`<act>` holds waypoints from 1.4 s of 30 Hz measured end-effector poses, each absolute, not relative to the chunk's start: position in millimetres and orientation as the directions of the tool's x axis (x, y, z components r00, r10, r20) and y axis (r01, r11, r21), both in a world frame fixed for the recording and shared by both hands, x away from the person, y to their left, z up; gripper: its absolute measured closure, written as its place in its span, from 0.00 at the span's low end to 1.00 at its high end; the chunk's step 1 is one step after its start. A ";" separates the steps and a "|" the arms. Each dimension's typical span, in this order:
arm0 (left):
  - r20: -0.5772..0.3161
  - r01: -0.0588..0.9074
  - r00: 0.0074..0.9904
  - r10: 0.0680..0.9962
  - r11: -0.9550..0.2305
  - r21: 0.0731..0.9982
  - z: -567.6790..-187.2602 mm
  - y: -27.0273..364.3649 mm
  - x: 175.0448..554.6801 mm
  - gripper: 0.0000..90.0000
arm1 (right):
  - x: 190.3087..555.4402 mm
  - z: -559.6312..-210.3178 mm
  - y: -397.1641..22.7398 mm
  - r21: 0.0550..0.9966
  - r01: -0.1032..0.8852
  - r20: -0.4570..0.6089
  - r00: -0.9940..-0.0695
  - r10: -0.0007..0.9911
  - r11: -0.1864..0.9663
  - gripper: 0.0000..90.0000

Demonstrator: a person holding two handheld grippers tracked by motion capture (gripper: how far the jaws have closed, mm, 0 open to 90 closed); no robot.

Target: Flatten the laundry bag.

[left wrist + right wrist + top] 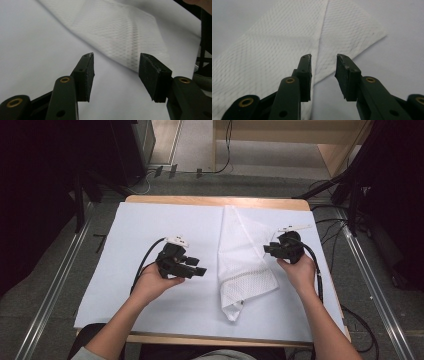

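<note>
Two grippers are held over a table (210,201) covered by a white sheet (150,225), one on each side of a folded white cloth (245,265).

Left of the cloth, the left hand (152,284) holds the left gripper (199,270) just above the sheet. Its tips point toward the cloth and stop short of its left edge. In the left gripper view, the jaws stand wide apart with nothing between them; bare sheet lies under them and the cloth's mesh weave (117,32) lies beyond.

The cloth runs from the table's far edge toward the person, slightly right of centre. Its near end is folded over into a thicker, textured flap.

Right of the cloth, the right hand (300,272) holds the right gripper (267,250) at the cloth's right edge. In the right gripper view, the jaws are parted with a narrower gap, empty, above the cloth's edge (287,45).
</note>
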State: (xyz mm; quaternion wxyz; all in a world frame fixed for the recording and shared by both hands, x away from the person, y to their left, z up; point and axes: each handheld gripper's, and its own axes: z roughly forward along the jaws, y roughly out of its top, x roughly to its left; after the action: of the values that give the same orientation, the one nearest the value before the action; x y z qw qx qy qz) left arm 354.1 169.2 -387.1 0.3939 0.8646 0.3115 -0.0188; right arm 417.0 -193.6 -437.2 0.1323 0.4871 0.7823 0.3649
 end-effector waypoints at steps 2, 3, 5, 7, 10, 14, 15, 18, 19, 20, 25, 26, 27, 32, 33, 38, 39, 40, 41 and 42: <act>-0.281 0.535 0.822 0.495 -0.504 0.678 -386.0 158.4 351.7 0.50 | 408.3 -436.6 -194.8 0.699 0.663 0.144 -0.499 0.854 0.270 0.74; -0.279 0.527 0.829 0.484 -0.512 0.679 -385.6 152.8 350.3 0.50 | 406.3 -436.5 -195.6 0.697 0.663 0.142 -0.501 0.854 0.273 0.74; -0.265 0.506 0.844 0.466 -0.532 0.679 -386.2 141.1 348.7 0.50 | 402.0 -435.9 -198.6 0.698 0.664 0.147 -0.500 0.853 0.269 0.74; -0.265 0.497 0.852 0.451 -0.540 0.679 -389.0 130.5 348.7 0.49 | 399.8 -435.3 -203.0 0.701 0.662 0.144 -0.494 0.858 0.264 0.74; -0.273 0.495 0.857 0.438 -0.551 0.671 -394.1 116.3 350.9 0.49 | 400.5 -434.8 -210.2 0.708 0.664 0.154 -0.478 0.865 0.241 0.74; -0.266 0.476 0.871 0.414 -0.573 0.668 -399.8 97.4 355.5 0.48 | 400.6 -434.9 -215.8 0.713 0.666 0.165 -0.465 0.870 0.220 0.74; -0.265 0.469 0.876 0.403 -0.579 0.667 -401.2 91.1 357.6 0.48 | 400.3 -435.1 -216.3 0.711 0.667 0.164 -0.464 0.870 0.222 0.74; -0.271 0.466 0.879 0.393 -0.588 0.661 -405.7 76.8 363.7 0.48 | 398.9 -436.0 -216.5 0.708 0.669 0.159 -0.462 0.873 0.225 0.74; -0.276 0.468 0.878 0.390 -0.587 0.660 -407.8 72.7 365.9 0.48 | 398.5 -436.1 -216.7 0.708 0.669 0.156 -0.462 0.873 0.228 0.74; -0.277 0.466 0.880 0.386 -0.588 0.661 -410.1 69.2 367.9 0.48 | 398.0 -436.3 -217.1 0.708 0.668 0.154 -0.464 0.873 0.230 0.74; -0.274 0.478 0.874 0.402 -0.603 0.639 -427.0 57.3 383.1 0.46 | 396.3 -438.8 -219.0 0.700 0.675 0.155 -0.461 0.874 0.232 0.74; -0.279 0.485 0.870 0.406 -0.605 0.631 -431.1 55.5 386.3 0.46 | 396.0 -440.1 -219.8 0.699 0.675 0.153 -0.464 0.872 0.236 0.74; -0.278 0.491 0.867 0.415 -0.609 0.623 -434.8 53.6 388.8 0.46 | 395.8 -440.3 -220.1 0.697 0.677 0.154 -0.462 0.874 0.235 0.74; -0.231 0.475 0.873 0.431 -0.638 0.606 -453.0 46.2 394.7 0.47 | 395.3 -440.6 -221.8 0.699 0.676 0.155 -0.460 0.874 0.232 0.73; -0.231 0.475 0.873 0.429 -0.643 0.600 -456.3 45.0 394.7 0.51 | 395.4 -440.7 -222.3 0.698 0.678 0.154 -0.458 0.876 0.231 0.73; -0.228 0.460 0.883 0.411 -0.654 0.601 -461.1 42.7 392.0 0.68 | 395.7 -440.9 -222.3 0.699 0.677 0.156 -0.459 0.875 0.230 0.73; -0.213 0.456 0.883 0.418 -0.659 0.598 -461.3 42.8 391.5 0.73 | 395.8 -440.9 -222.1 0.700 0.677 0.158 -0.460 0.874 0.230 0.73; -0.207 0.459 0.880 0.427 -0.655 0.601 -461.9 43.2 391.0 0.81 | 395.9 -440.9 -221.7 0.700 0.677 0.162 -0.460 0.873 0.226 0.73; -0.205 0.459 0.879 0.430 -0.650 0.605 -462.8 44.4 391.7 0.87 | 395.9 -440.9 -221.3 0.699 0.678 0.162 -0.460 0.873 0.227 0.73; -0.212 0.463 0.877 0.431 -0.642 0.610 -464.2 46.8 393.4 0.91 | 396.0 -441.1 -221.0 0.700 0.676 0.160 -0.462 0.872 0.230 0.73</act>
State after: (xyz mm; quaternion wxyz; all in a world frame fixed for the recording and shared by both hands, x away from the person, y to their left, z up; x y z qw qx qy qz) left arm 393.4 46.8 -464.2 0.3432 0.9059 0.2469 -0.0235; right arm 396.0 -221.0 -441.1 0.1340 0.5009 0.7726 0.3662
